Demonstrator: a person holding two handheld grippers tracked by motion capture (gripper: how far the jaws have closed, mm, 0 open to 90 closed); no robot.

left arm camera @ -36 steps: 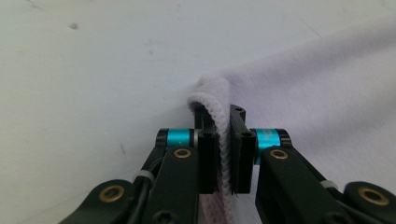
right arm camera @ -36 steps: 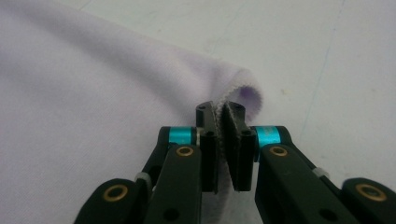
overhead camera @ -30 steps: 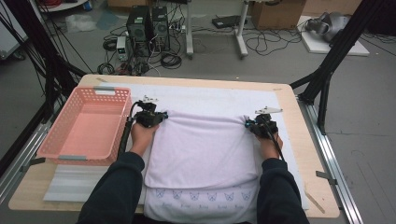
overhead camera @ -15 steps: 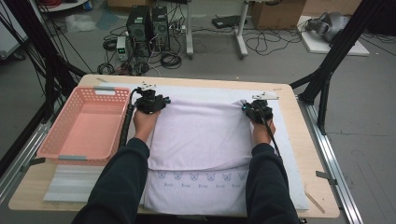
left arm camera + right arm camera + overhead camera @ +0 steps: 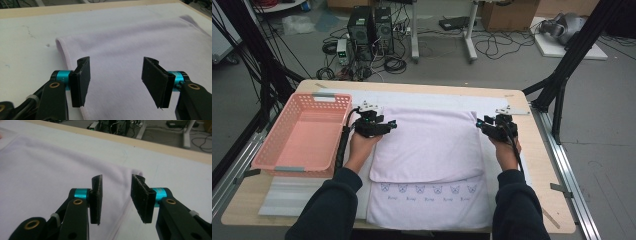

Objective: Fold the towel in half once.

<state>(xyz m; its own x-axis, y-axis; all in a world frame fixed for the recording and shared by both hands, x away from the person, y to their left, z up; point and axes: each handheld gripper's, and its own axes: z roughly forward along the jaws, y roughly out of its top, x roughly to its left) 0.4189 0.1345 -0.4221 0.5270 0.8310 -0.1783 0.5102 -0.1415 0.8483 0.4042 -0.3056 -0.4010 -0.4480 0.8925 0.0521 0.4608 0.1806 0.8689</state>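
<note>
- Left gripper (image 5: 388, 124) hovers over the far left corner of the folded towel (image 5: 429, 145); its jaws have just been opening and stand wide apart, with nothing pinched between them.
- From the left gripper view, the left gripper (image 5: 115, 80) has its two black pads clear of the cloth, and the towel (image 5: 130, 57) lies below with its rounded hemmed corner just ahead of the left pad.
- Right gripper (image 5: 482, 125) sits at the towel's far right corner; its jaws have also just been opening, to a narrower gap than the left pair, and they hold nothing.
- In the right gripper view, the right gripper (image 5: 116, 195) frames the towel (image 5: 50, 177) corner between its pads; whether a pad still brushes the fabric is hard to tell from this angle, but the cloth looks slack and flat.
- Each gripper is carried by a person's hand, dark sleeves coming in from the near edge of the desk (image 5: 542, 165).
- The towel is pale lilac, folded so its upper layer covers the far part, while a near strip with a row of small printed animal faces stays uncovered.
- It rests on a white mat (image 5: 432, 97) spread across the desk.
- A pink basket (image 5: 299, 135) stands to the left, just beside the left gripper.
</note>
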